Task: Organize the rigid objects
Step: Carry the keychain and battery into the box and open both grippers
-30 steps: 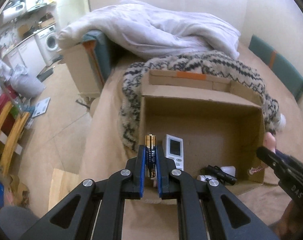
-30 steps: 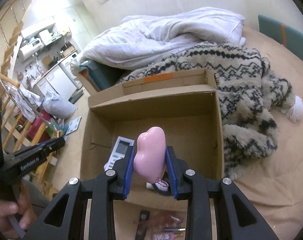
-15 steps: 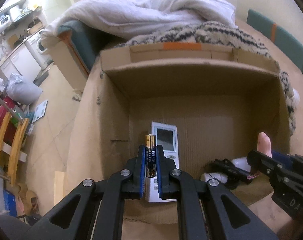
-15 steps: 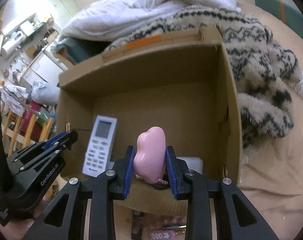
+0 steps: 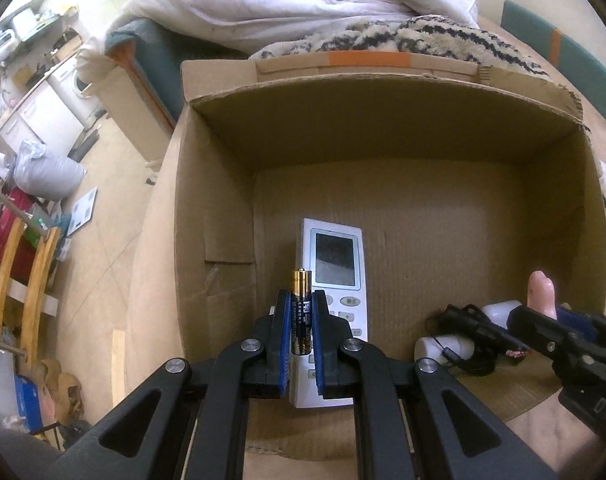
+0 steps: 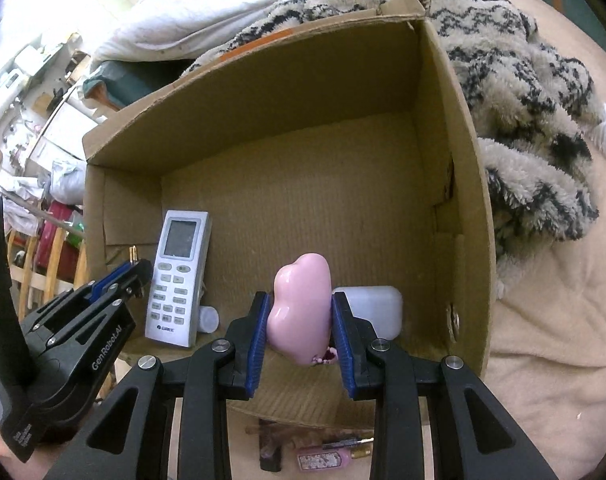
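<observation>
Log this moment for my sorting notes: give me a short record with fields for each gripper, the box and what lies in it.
left gripper: shut on a battery, above the remote
right gripper: shut on a pink glossy object
cardboard box: open-topped, on a bed
in box: white remote, white case, black corded item
outside box: pink bottle

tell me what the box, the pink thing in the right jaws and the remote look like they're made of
Box: corrugated cardboard, matte brown; fine ribbing on the floor, raw torn edges.
Pink object: probably glazed ceramic or glossy hard plastic; smooth with sharp highlights. I cannot tell which.
Remote control: moulded plastic, satin off-white, grey screen, probably rubber buttons.
</observation>
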Tool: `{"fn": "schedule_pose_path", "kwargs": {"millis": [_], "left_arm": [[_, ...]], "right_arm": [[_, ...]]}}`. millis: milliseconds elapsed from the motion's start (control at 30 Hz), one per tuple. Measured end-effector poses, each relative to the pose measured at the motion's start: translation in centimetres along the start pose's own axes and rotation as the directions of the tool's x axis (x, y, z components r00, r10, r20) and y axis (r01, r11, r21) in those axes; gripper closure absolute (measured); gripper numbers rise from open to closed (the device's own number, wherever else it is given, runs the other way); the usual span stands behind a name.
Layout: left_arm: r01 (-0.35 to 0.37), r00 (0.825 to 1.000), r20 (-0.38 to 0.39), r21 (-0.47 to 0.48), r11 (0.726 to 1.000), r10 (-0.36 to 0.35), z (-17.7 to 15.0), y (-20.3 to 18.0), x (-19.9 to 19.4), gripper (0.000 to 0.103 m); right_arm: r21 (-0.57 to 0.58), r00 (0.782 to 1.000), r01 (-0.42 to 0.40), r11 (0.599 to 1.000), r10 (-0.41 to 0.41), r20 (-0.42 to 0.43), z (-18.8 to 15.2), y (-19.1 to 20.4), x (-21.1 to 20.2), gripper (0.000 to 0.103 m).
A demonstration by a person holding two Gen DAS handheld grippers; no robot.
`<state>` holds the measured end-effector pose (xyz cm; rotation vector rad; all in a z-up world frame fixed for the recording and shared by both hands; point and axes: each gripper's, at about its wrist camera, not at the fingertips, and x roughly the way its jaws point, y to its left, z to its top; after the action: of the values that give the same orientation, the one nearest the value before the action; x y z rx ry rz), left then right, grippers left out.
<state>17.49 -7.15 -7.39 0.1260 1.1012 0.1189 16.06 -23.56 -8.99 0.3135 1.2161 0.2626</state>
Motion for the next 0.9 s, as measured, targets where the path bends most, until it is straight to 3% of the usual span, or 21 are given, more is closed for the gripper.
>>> {"fn": "schedule_pose_path", "kwargs": {"millis": [433,500,567,633,700,767,833,900], "left_arm": [[0.0,0.999,-0.037,0.012,1.0,0.001,-0.2,0.3,0.0,0.094],[-0.005,0.999,-0.042,0.016,1.0,0.006,-0.2,0.3,0.0,0.093],[-0.006,0.999,-0.046,0.019,1.0,0.007,0.0,0.2,-0.1,0.084],[-0.004,0.999,-0.043,0.021,1.0,0.005,-0.1,0.3,-0.4,0.075],[-0.01,1.0,-0.027,0.019,1.0,0.011,-0.1,0.4,-0.9,0.064],[-0.017,1.0,-0.012,0.017,1.0,0.017,-0.1,0.6,-1.4,0.045],[-0.016,1.0,0.008,0.012,1.0,0.016,0.0,0.8,-2.0,0.042],[-0.01,1.0,0.012,0.006,1.0,0.01,0.1,1.0,-2.5,0.042]], "right_arm": [[0.014,1.0,-0.014,1.0,0.014,0.024,0.2,-0.3,-0.7,0.07],[0.012,0.999,-0.023,1.0,0.022,0.033,0.2,-0.2,-1.0,0.07],[0.015,0.998,-0.036,0.999,0.035,0.047,0.3,-0.3,-1.3,0.067],[0.017,0.997,-0.047,0.999,0.046,0.064,0.4,-0.3,-1.8,0.048],[0.016,0.994,-0.055,0.998,0.054,0.094,0.5,-0.2,-2.4,0.043],[0.012,0.992,-0.061,0.998,0.059,0.112,0.6,-0.1,-2.9,0.039],[0.015,0.989,-0.076,0.997,0.073,0.13,0.7,-0.1,-3.3,0.027],[0.021,0.986,-0.093,0.995,0.089,0.139,0.7,-0.2,-3.6,0.022]]}}
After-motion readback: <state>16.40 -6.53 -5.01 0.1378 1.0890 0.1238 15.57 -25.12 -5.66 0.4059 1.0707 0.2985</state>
